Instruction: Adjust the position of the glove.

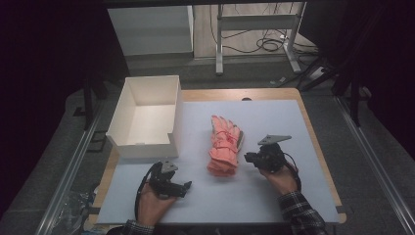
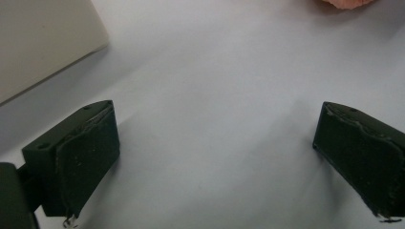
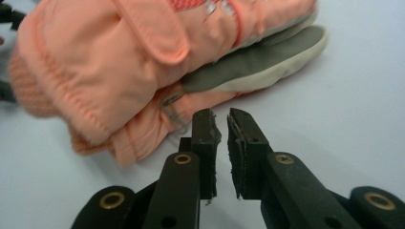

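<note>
A pair of orange gloves point(image 1: 225, 147) lies stacked in the middle of the pale mat point(image 1: 274, 196), fingers pointing away and knitted cuffs toward me. My right gripper point(image 1: 247, 157) sits just right of the cuffs, low over the mat. In the right gripper view its jaws point(image 3: 223, 129) stand almost together with a thin slit and nothing between them, just short of the gloves point(image 3: 119, 62) and their grey palm side point(image 3: 258, 62). My left gripper point(image 1: 187, 185) rests near the front left, wide open point(image 2: 222, 157) over bare mat, and an orange glove edge point(image 2: 346, 4) peeks in at top right.
An open white box point(image 1: 144, 149) stands at the back left of the mat; its wall point(image 2: 38, 43) is close to the left gripper. The wooden table edge point(image 1: 313, 142) borders the mat. Behind the table are a metal frame point(image 1: 254, 29) and floor cables point(image 1: 269, 44).
</note>
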`<state>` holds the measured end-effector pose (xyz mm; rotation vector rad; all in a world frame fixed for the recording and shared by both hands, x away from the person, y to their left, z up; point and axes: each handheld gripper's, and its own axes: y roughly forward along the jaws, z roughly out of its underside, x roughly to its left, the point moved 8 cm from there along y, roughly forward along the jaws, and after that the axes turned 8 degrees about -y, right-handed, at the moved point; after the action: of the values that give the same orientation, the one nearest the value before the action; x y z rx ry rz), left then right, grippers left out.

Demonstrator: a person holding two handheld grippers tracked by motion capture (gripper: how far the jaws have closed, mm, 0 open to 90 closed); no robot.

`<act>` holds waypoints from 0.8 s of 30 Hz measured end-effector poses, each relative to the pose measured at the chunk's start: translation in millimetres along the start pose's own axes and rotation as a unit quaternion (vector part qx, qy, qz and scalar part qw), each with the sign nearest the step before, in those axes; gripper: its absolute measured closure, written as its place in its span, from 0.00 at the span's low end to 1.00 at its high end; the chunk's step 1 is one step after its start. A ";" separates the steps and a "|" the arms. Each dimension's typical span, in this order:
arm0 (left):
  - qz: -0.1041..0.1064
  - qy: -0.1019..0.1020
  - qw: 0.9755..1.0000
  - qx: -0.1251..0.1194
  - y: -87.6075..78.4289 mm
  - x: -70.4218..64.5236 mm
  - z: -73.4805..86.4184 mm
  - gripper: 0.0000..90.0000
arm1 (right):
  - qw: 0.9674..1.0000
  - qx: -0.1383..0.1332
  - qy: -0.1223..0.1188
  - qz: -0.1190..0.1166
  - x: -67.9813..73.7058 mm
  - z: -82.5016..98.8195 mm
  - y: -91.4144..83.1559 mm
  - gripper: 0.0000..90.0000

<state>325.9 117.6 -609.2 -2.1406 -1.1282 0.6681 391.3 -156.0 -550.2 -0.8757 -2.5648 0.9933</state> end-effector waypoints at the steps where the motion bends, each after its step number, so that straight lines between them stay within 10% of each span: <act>1: 0.000 0.000 1.000 0.000 0.0 0.0 0.0 0.02 | 1.000 0.001 -0.002 -0.001 1.3 1.6 0.9 0.90; 24: 0.000 0.000 1.000 0.000 0.0 0.0 0.0 0.02 | 0.999 0.012 -0.028 -0.035 35.5 5.8 31.2 0.89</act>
<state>325.9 117.6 -609.2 -2.1403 -1.1282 0.6679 374.7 -118.8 -574.9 -0.7562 -2.6046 1.0403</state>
